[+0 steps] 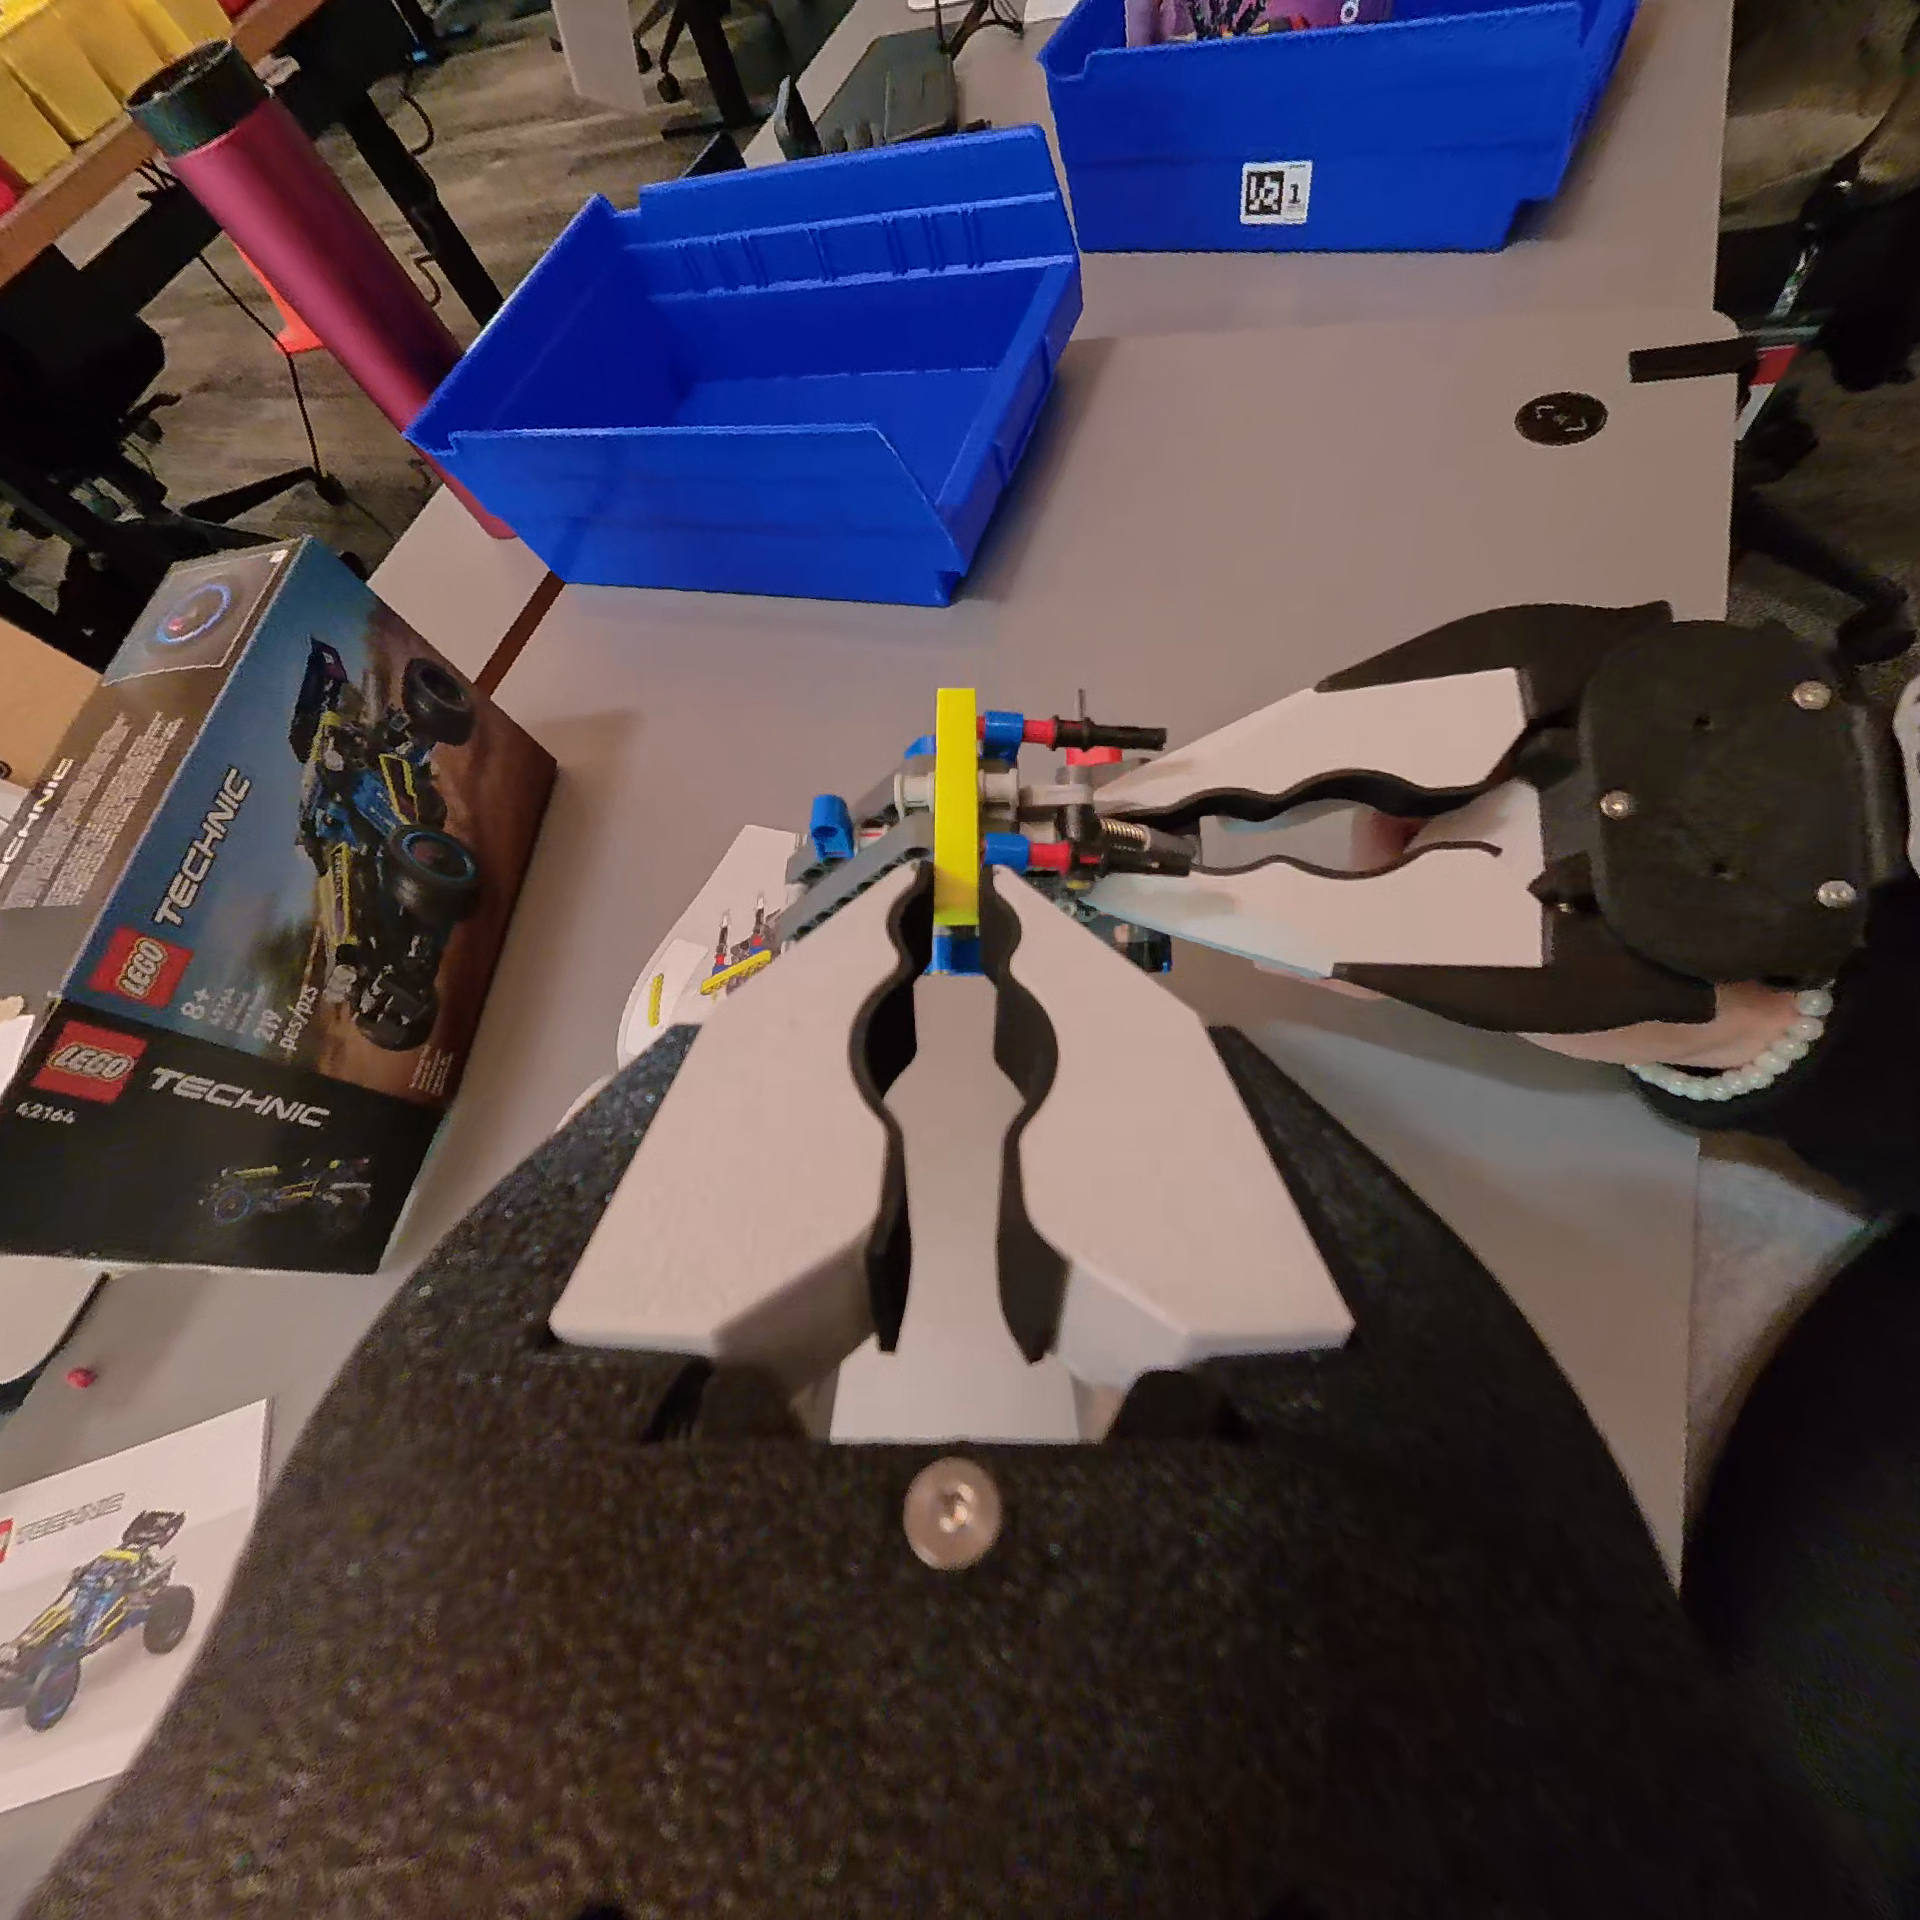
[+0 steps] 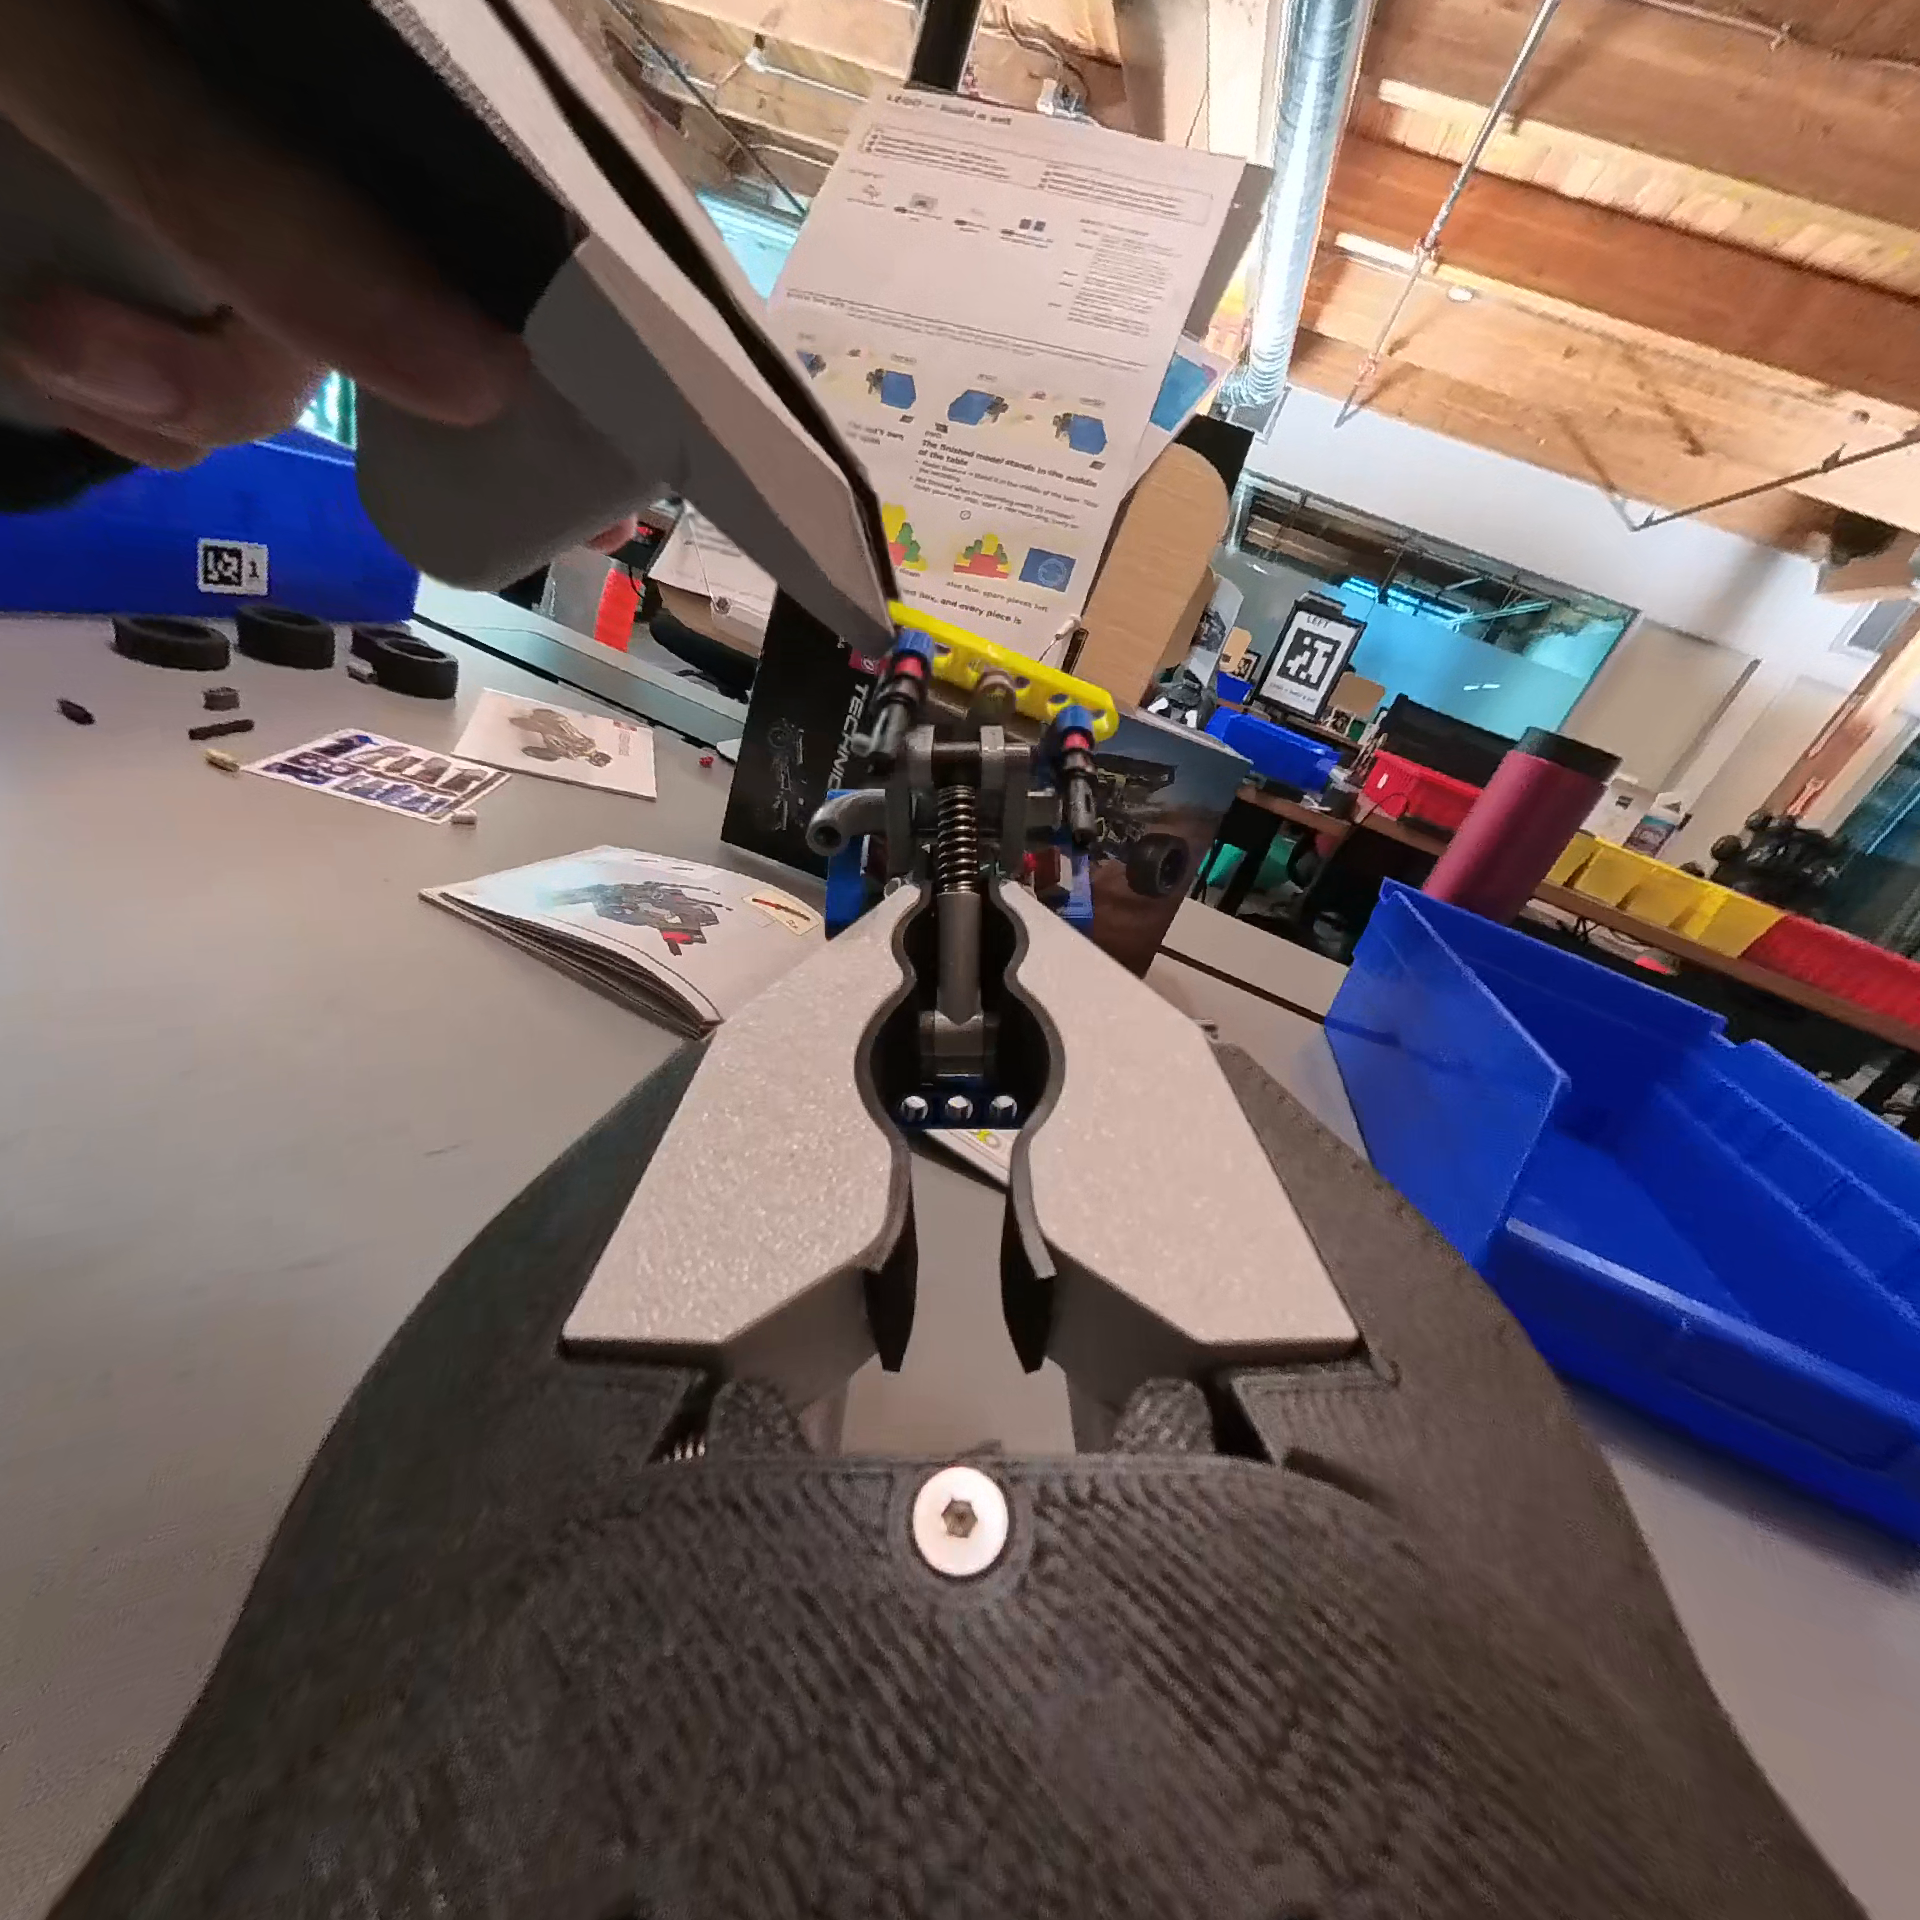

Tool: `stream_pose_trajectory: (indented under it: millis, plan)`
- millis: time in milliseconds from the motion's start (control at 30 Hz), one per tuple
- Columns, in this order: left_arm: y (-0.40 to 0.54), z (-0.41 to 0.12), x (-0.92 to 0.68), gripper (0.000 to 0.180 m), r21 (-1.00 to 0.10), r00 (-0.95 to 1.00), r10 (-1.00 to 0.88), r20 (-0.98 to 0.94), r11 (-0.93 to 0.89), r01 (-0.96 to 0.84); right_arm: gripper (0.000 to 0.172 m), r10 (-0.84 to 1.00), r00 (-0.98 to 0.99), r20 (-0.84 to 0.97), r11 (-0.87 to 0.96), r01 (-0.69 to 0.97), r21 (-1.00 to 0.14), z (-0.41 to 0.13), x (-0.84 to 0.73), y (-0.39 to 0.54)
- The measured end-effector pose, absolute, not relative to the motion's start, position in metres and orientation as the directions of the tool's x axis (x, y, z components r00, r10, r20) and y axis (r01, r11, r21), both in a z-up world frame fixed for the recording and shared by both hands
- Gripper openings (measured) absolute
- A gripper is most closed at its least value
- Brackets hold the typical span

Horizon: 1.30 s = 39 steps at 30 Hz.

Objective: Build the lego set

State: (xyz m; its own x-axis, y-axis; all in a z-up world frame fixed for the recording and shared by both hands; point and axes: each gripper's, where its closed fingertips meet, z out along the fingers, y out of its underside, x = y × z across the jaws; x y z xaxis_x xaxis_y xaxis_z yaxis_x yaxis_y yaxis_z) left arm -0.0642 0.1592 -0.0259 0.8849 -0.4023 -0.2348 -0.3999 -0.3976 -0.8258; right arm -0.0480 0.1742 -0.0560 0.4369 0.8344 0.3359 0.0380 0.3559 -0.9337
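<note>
A: Between your two grippers, above the table [image 1: 1299, 520], sat the model [image 1: 997, 821]. Where was the yellow beam [image 1: 956, 800]?

B: It lay dead ahead of your left gripper [image 1: 956, 914], its long axis running straight away from the fingers. Its near end was pinched between the tips, both pads pressing on it, the jaws nearly closed.

A: And the right gripper [image 2: 956, 925]?

B: You came in from the right, crosswise to the beam. Your fingers had closed narrowly on the grey shock absorber [image 2: 958, 883], whose shaft ran back between the pads with the spring just past the tips. So you held the model at two points, and both grippers were touching it; neither was nearer.

A: What lay around it?

B: A booklet [image 2: 613, 925] was just under the model, and the set's box [image 1: 260, 883] to your left. An open blue bin [image 1: 779, 416] stood beyond, with another bin [image 1: 1351, 135] behind it. Tyres [image 2: 286, 636] and a sticker sheet [image 2: 384, 784] lay well apart.
</note>
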Motion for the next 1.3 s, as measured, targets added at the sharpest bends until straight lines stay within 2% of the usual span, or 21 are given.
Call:
stream_pose_trajectory:
  millis: [267,567,700,1133,1300]
  plan:
    - [0.159,-0.023,-0.062,0.005,-0.874,0.914,-0.403,-0.055,-0.423,-0.239,0.004,0.834,0.451,0.319,0.339,0.037,-0.940,-0.056,-0.044,0.180]
    - [0.164,-0.027,-0.062,0.005,-0.855,0.909,-0.382,-0.168,-0.402,-0.327,0.005,0.849,0.439,0.293,0.313,0.028,-0.949,-0.058,-0.047,0.178]
    - [0.167,-0.019,-0.063,0.005,-0.882,0.915,-0.359,-0.187,-0.348,-0.317,0.005,0.865,0.429,0.260,0.279,0.019,-0.960,-0.061,-0.048,0.179]
    - [0.164,-0.032,-0.062,0.005,-0.867,0.916,-0.387,-0.105,-0.416,-0.275,0.004,0.869,0.433,0.239,0.264,0.004,-0.965,-0.059,-0.046,0.181]
    - [0.165,-0.036,-0.066,0.005,-0.819,0.908,-0.355,-0.222,-0.437,-0.371,0.004,0.857,0.454,0.244,0.262,0.024,-0.965,-0.061,-0.048,0.181]
